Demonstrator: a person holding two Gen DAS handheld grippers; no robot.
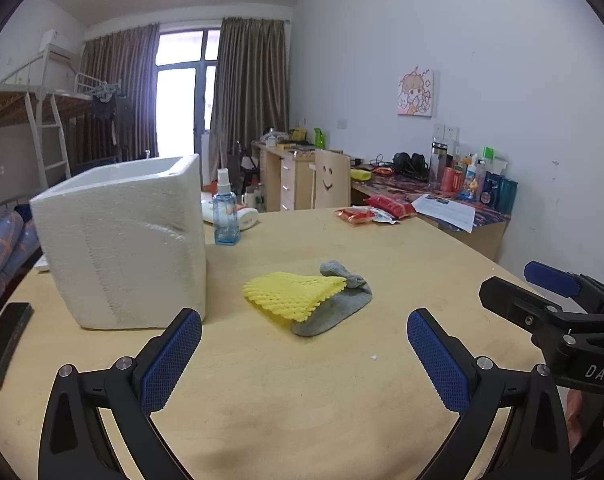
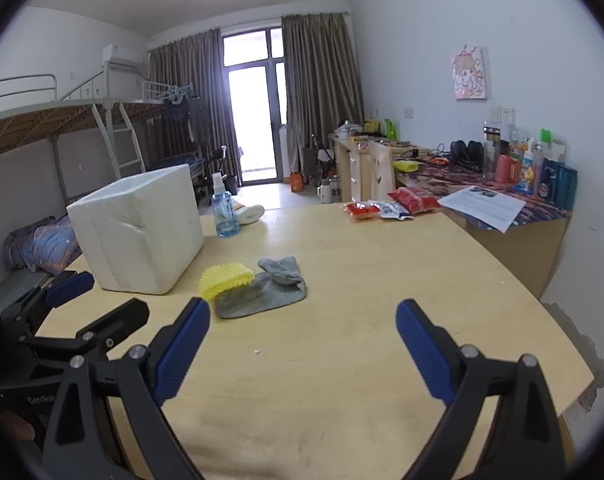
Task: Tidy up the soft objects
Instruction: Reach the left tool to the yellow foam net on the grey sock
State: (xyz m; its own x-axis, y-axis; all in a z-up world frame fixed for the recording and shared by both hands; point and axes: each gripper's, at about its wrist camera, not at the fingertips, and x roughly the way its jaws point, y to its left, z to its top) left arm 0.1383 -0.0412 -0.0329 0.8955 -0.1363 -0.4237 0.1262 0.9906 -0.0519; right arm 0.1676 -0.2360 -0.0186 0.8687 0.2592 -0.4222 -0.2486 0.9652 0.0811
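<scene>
A yellow foam net sleeve (image 1: 292, 292) (image 2: 226, 277) lies on a grey sock (image 1: 334, 304) (image 2: 268, 292) in the middle of the wooden table (image 1: 302, 380) (image 2: 342, 280). A white foam box (image 1: 122, 240) (image 2: 138, 228), open at the top, stands to their left. My left gripper (image 1: 304, 360) hovers open over the near table, short of the sock, nothing between its blue pads. My right gripper (image 2: 302, 348) is also open and empty, to the right of the left one. Each shows at the edge of the other's view: the right gripper (image 1: 514, 286) and the left gripper (image 2: 96, 300).
A blue spray bottle (image 1: 226, 216) (image 2: 224, 212) and a white tube (image 1: 242, 216) stand behind the box. Red snack packets (image 1: 366, 212) (image 2: 386, 206) lie at the far table edge. A cluttered desk (image 1: 462, 200) lines the right wall. A dark object (image 1: 6, 340) rests at the table's left edge.
</scene>
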